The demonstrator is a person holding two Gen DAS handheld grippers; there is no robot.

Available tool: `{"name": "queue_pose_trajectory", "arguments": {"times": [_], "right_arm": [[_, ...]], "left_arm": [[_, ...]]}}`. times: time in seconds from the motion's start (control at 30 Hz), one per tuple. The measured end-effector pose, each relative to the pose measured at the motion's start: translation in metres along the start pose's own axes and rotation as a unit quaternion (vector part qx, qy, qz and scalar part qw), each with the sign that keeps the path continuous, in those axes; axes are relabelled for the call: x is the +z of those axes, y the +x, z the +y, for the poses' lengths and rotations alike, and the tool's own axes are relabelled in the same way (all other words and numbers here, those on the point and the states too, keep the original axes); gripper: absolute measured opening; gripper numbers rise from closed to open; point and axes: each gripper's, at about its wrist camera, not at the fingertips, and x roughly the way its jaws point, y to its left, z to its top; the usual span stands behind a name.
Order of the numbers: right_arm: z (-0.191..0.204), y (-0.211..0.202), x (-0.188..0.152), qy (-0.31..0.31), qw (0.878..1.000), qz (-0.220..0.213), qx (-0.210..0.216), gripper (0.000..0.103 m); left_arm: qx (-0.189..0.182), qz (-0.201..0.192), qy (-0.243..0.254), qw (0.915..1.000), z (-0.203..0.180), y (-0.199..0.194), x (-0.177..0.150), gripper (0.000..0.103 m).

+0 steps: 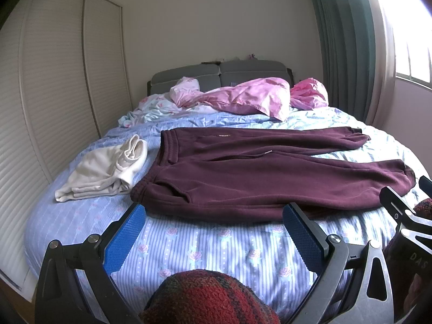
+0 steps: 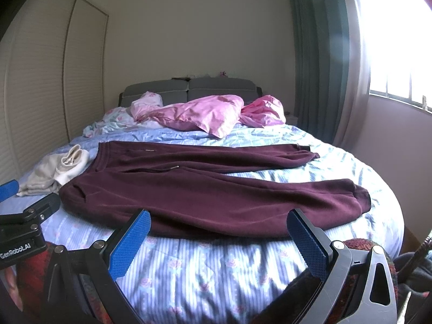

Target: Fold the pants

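Your maroon fleece sweatpants (image 1: 243, 172) lay flat & unfolded across the bed w/ blue striped rose-print sheet (image 1: 210, 248), waistband left, both legs spread right, so nothing was folded yet; the whole job remained. Left gripper (image 1: 213, 232) and right gripper (image 2: 218, 237) hovered at the near edge, fingers spread wide, grasping nothing. Left view showed the full crumpled cream garment (image 1: 105, 170) beside the waistband; right view showed the near leg cuff fully, plus more window.

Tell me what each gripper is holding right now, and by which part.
Nothing. The left gripper and right gripper are both open, short of the maroon pants on the bed.
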Motion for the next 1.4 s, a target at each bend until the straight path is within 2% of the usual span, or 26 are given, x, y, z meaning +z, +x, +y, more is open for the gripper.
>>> {"name": "queue_pose_trajectory", "arguments": {"times": [1.1,1.4], "right_arm": [[-0.003,0.002,-0.001,0.001,1.0,0.002,-0.002,0.102],[0.0,0.012,-0.004,0.004,1.0,0.019,0.002,0.102]], "left_arm": [[-0.002,0.001,-0.002,1.0,0.002,0.002,0.002,0.103],[-0.004,0.018,-0.005,0.9998,0.009,0.01,0.002,0.103]]}}
